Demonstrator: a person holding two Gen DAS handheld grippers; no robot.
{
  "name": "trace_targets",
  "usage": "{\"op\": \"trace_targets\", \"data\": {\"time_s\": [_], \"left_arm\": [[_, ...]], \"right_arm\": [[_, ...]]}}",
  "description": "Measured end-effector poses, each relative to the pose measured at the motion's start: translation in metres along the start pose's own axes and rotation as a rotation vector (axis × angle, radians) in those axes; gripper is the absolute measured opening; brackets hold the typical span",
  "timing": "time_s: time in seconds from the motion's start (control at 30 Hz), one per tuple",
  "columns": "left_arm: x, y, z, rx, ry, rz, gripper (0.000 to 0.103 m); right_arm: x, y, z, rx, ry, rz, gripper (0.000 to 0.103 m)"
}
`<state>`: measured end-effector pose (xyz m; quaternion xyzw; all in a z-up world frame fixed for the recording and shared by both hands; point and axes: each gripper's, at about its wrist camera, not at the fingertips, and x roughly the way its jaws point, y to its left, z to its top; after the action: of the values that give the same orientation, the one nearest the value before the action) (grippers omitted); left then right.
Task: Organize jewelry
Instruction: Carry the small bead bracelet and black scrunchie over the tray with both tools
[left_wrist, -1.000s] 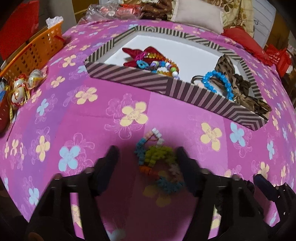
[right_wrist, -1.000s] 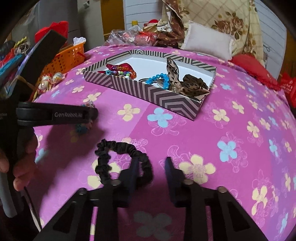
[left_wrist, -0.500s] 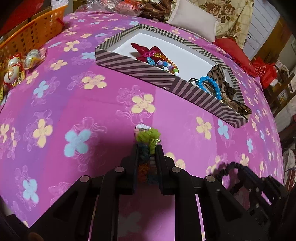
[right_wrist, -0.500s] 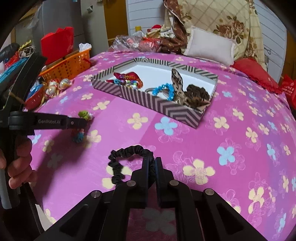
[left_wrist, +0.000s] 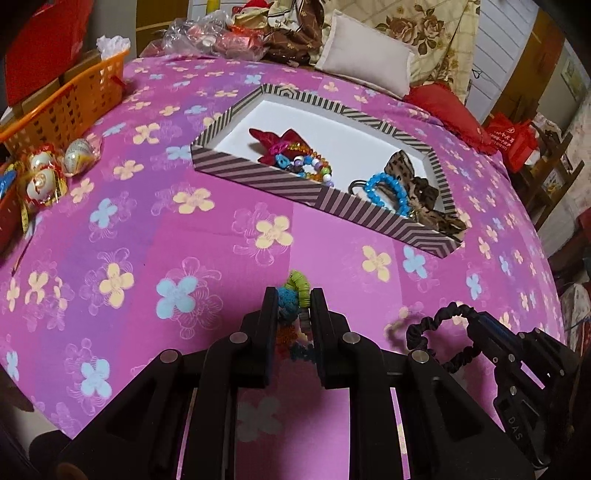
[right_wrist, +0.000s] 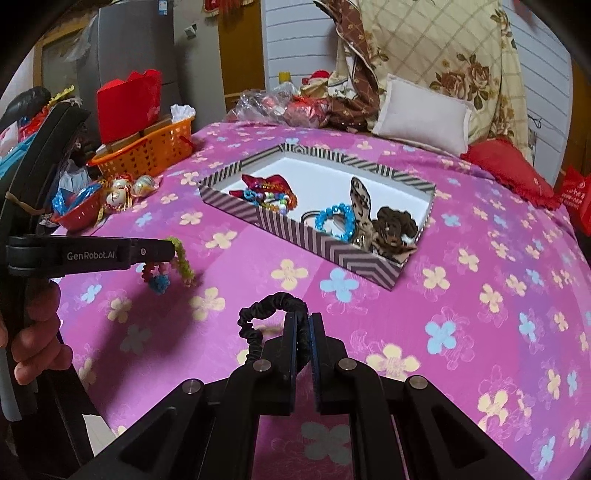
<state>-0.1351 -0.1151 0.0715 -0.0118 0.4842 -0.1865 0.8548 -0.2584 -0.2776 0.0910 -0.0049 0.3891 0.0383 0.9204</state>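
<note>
Black scrunchie (right_wrist: 275, 306) pinched in right gripper (right_wrist: 303, 319); left gripper (left_wrist: 293, 295) clamps the multicoloured bracelet (left_wrist: 295, 291) (dangling below).

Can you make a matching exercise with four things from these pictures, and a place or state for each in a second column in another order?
Things:
1. colourful bead bracelet
2. black scrunchie
3. blue bead bracelet
4. orange basket

Places or states:
A. lies inside the striped box
B. stands at the far left edge of the pink cloth
C. pinched in the left gripper, hanging above the cloth
D. pinched in the right gripper

Pairs: 1-C, 2-D, 3-A, 4-B
</note>
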Motion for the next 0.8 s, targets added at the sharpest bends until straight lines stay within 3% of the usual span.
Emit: {"op": "trace_targets", "data": {"time_s": [0.8], "left_arm": [[-0.02,-0.005,0.012,0.017,-0.048,0.047,0.016]], "right_arm": [[-0.008,0.004,0.018,-0.013,-0.019,-0.008,0.006]]}}
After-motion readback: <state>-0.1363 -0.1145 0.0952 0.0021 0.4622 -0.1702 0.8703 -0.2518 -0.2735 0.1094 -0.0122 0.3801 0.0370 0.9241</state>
